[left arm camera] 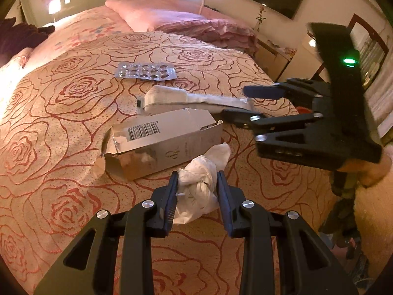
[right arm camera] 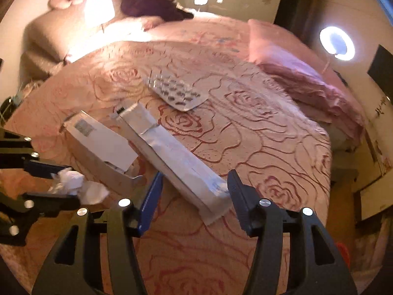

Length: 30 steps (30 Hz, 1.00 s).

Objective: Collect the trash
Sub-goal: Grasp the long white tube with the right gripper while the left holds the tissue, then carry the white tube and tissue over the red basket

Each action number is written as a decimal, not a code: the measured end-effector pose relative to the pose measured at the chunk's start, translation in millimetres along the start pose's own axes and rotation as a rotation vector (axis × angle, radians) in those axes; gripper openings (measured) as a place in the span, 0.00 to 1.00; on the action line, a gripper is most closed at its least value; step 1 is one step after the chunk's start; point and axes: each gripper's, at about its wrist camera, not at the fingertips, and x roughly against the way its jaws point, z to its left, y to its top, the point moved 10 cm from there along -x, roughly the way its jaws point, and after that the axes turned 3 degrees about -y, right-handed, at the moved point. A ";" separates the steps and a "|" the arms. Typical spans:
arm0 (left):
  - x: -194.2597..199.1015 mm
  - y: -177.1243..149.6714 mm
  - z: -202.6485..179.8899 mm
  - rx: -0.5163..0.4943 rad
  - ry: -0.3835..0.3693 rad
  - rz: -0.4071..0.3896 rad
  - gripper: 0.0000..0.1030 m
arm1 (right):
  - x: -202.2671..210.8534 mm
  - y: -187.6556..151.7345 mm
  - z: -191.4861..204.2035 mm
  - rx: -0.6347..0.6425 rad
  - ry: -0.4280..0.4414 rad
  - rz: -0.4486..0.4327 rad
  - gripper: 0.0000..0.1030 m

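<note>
My left hand-held gripper (left arm camera: 197, 186) tilts steeply down, clamped on the crumpled tissue (left arm camera: 201, 184) above the bed (left arm camera: 61, 172), while my right hand-held gripper (right arm camera: 195, 186), equally tilted, gapes around the white carton (right arm camera: 172, 152), whose printing stays unreadable.

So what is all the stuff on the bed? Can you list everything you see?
crumpled tissue: one, white, near edge of the bed, pinched in the left gripper
torn box: one, grey-silver with a barcode, just behind the tissue
long packet: one, white, beside the box, its near end between the right gripper's fingers
blister pack: one, silver, farther up the bed
bedspread: one, cream with red roses, under everything
pillow: one, pink, head of the bed
ring light: one, white, by the wall
left gripper: black, blue pads, shut on the tissue
right gripper: black, open around the packet's end
</note>
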 end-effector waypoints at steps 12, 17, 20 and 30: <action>-0.5 0.4 -3.0 -0.009 -0.013 0.000 0.29 | 1.7 -10.5 -11.8 -0.122 0.003 0.026 0.25; -0.9 2.9 -12.1 -0.030 -0.016 -0.004 0.29 | 16.6 -26.2 -21.4 -0.239 0.012 0.018 0.22; -1.7 4.4 -18.4 -0.043 -0.018 -0.005 0.29 | 25.3 -35.6 -25.5 -0.295 0.020 0.012 0.21; -3.6 14.3 -36.3 -0.086 -0.013 -0.010 0.29 | 50.3 -77.6 -52.6 -0.511 -0.005 0.001 0.19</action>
